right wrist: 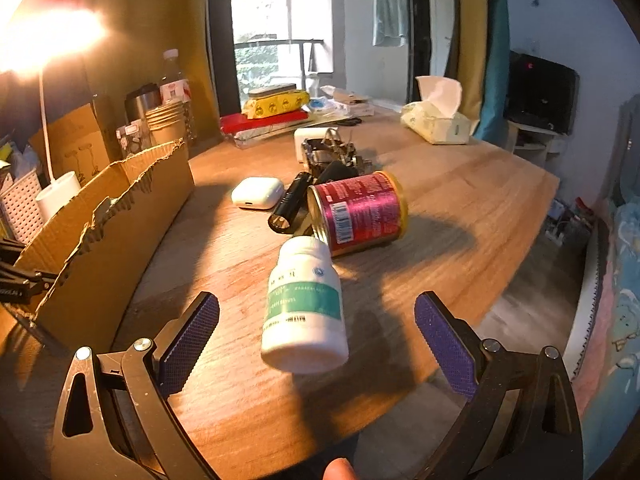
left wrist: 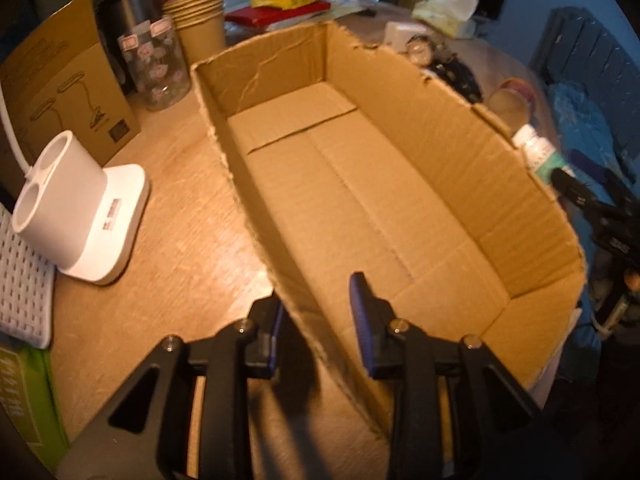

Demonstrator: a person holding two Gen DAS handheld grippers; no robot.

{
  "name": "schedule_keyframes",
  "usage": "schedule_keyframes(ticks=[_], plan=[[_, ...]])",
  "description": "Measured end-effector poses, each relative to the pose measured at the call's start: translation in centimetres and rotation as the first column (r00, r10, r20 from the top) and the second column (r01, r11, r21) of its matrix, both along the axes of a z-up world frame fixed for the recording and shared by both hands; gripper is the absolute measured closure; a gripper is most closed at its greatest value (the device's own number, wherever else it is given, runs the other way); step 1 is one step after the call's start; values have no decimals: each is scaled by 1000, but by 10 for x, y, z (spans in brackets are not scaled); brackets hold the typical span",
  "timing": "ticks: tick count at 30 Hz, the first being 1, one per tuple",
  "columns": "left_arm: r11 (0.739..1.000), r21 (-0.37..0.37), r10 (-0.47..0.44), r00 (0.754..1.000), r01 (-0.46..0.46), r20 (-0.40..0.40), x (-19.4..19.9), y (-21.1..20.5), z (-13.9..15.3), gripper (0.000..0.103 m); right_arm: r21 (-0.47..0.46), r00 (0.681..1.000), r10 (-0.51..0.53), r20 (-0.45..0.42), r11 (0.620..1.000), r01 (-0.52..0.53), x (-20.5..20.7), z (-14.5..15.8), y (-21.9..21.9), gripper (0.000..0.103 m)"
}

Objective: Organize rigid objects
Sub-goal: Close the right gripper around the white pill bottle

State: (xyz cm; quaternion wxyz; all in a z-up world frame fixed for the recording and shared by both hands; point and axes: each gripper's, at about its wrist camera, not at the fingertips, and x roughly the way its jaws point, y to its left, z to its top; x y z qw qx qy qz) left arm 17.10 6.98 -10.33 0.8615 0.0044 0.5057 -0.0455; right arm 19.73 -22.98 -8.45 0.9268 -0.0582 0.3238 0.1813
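The cardboard box (left wrist: 360,184), open at the top with ragged torn edges, is seen lying lengthwise on the wooden worktop (right wrist: 460,208), and its floor is bare. The left tool (left wrist: 320,312) is set astride the box's near long wall, one blue pad outside and one inside; the jaws are drawn close together about that wall, though it cannot be told whether the pads actually press on the cardboard. To the left of the box the worktop is crowded by a white lamp base (left wrist: 80,216), a glass jar (left wrist: 160,68) and a stack of paper cups (left wrist: 200,20), so little free room is left on that side. On the right of the box a broad strip of bare wood is left open, bounded by the worktop's far right edge. The right tool (right wrist: 316,336) is held wide open, nothing being gripped. The white pill bottle (right wrist: 304,304) with a green label is seen between its two pads, touched by neither, its cap pointing away from the tool. Just beyond the bottle's cap a red can (right wrist: 360,212) lies on its side, with a black flashlight (right wrist: 292,204) and a white earbud case (right wrist: 258,193) beside it. A tissue pack (right wrist: 436,120) stands farther back, well apart.
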Motion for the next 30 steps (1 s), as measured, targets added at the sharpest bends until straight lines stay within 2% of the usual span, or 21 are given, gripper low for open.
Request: schedule_keyframes(ticks=[3, 5, 8, 13, 16, 18, 23, 30], plan=[[1000, 0, -19, 999, 19, 28, 1, 0, 0, 74, -4, 1000, 11, -16, 1000, -11, 7, -3, 3, 10], [999, 19, -34, 999, 33, 40, 3, -3, -2, 75, -10, 1000, 12, -17, 1000, -12, 9, -4, 4, 10], [999, 8, -32, 998, 31, 58, 6, -3, -4, 76, -13, 1000, 9, -28, 1000, -9, 12, -7, 3, 10], [996, -87, 10, 989, 3, 150, 1, 4, -6, 76, -1, 1000, 1, -27, 1000, -1, 12, -11, 5, 15], [995, -94, 40, 982, -22, 187, -1, 6, -5, 76, -4, 1000, 0, -21, 1000, 0, 10, -13, 8, 18], [994, -109, 51, 981, -31, 187, 0, 5, -5, 76, 0, 1000, -3, -14, 1000, 3, 8, -13, 9, 23], [989, -134, 84, 984, -63, 154, 4, 9, -10, 76, 5, 1000, 0, -11, 1000, 0, 8, -14, 11, 23], [990, -120, 91, 984, -73, 156, 2, 7, -11, 76, 27, 1000, 7, -16, 1000, -7, 6, -17, 13, 24]])
